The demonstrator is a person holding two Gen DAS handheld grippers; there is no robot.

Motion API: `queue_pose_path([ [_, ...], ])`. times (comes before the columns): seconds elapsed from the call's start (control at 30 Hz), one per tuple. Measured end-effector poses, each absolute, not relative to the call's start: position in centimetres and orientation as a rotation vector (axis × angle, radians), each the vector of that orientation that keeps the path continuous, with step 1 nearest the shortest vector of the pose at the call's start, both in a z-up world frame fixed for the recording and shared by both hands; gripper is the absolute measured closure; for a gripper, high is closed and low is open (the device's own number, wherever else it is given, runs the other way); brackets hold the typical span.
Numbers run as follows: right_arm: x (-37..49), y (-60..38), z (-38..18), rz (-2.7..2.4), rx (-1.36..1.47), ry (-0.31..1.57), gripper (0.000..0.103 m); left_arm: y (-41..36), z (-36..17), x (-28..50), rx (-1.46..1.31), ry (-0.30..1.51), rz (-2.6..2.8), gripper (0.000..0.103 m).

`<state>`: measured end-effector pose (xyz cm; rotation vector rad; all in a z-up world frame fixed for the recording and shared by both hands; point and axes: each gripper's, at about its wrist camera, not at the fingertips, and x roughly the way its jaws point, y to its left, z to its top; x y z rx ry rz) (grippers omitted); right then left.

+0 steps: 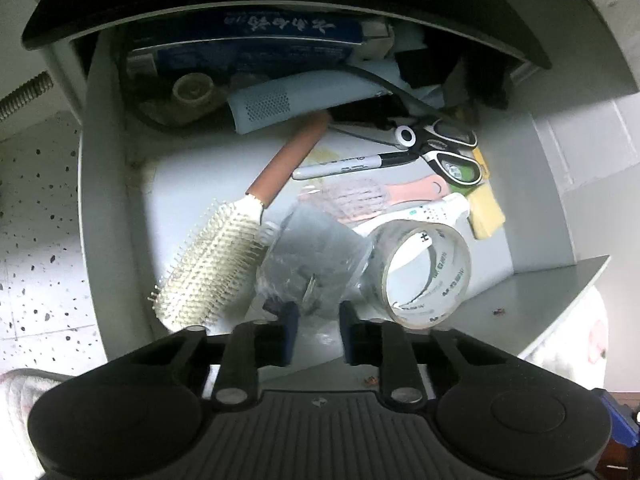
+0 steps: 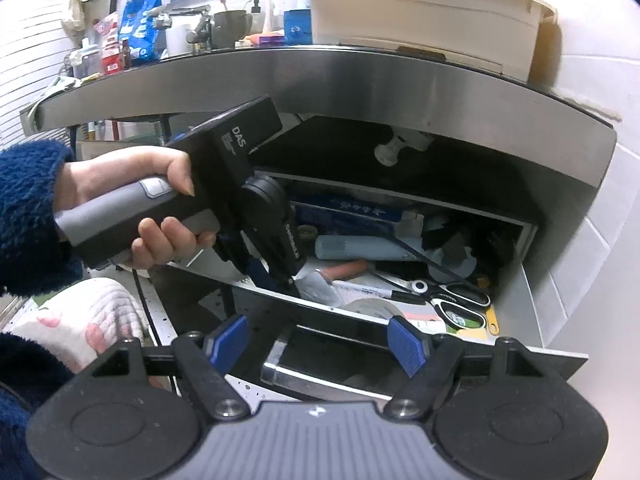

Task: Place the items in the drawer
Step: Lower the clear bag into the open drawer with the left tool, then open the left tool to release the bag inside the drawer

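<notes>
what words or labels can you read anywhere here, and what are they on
"DAS": on the left gripper, upper black body.
Blue box at the back of the drawer: white characters, too blurred to read.
Marker: print too small.
Tape roll: print blurred, unreadable.
Lettering along the left gripper's side arm: unreadable.

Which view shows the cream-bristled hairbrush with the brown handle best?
The left wrist view: the cream-bristled hairbrush with the brown handle lies fully visible in the grey open drawer, bristles and handle unobstructed. The right wrist view shows only a stretch of its handle; the left gripper hides the bristle head.
</notes>
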<state>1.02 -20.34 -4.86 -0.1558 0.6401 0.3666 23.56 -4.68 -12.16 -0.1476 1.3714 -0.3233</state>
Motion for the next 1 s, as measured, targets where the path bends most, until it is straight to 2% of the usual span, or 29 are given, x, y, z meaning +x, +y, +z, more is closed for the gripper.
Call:
queue_pose_path([
  [0.17,1.2,-20.9,-5.1,0.358,-0.136,0.645,0.026,-4.3,-12.6,23.9,-0.184,1.366,-0.284,0.098],
  [0.7,1.8,-21.8,-5.8,0.351,-0.091,0.659,0.026,-1.3,-12.6,26.4,-0.214,1.296,-0.12,0.099],
  [0.8,1.8,-21.8,-5.7,0.351,-0.092,0.656,0.026,-1.3,-12.6,26.3,-0.223,1.294,-0.112,0.095],
  [0.83,1.8,-21.7,-5.6,0.351,-0.093,0.654,0.026,-1.2,-12.5,26.1,-0.222,1.284,-0.114,0.088],
  [0.87,1.8,-21.7,-5.5,0.352,-0.093,0.654,0.026,-1.2,-12.3,25.9,-0.217,1.273,-0.113,0.076],
  [0.9,1.8,-21.7,-5.5,0.352,-0.094,0.654,0.026,-1.1,-12.0,25.7,-0.212,1.261,-0.113,0.07],
  [1.0,1.9,-21.6,-5.5,0.353,-0.098,0.656,0.026,-1.1,-11.2,24.8,-0.174,1.228,-0.114,0.067],
])
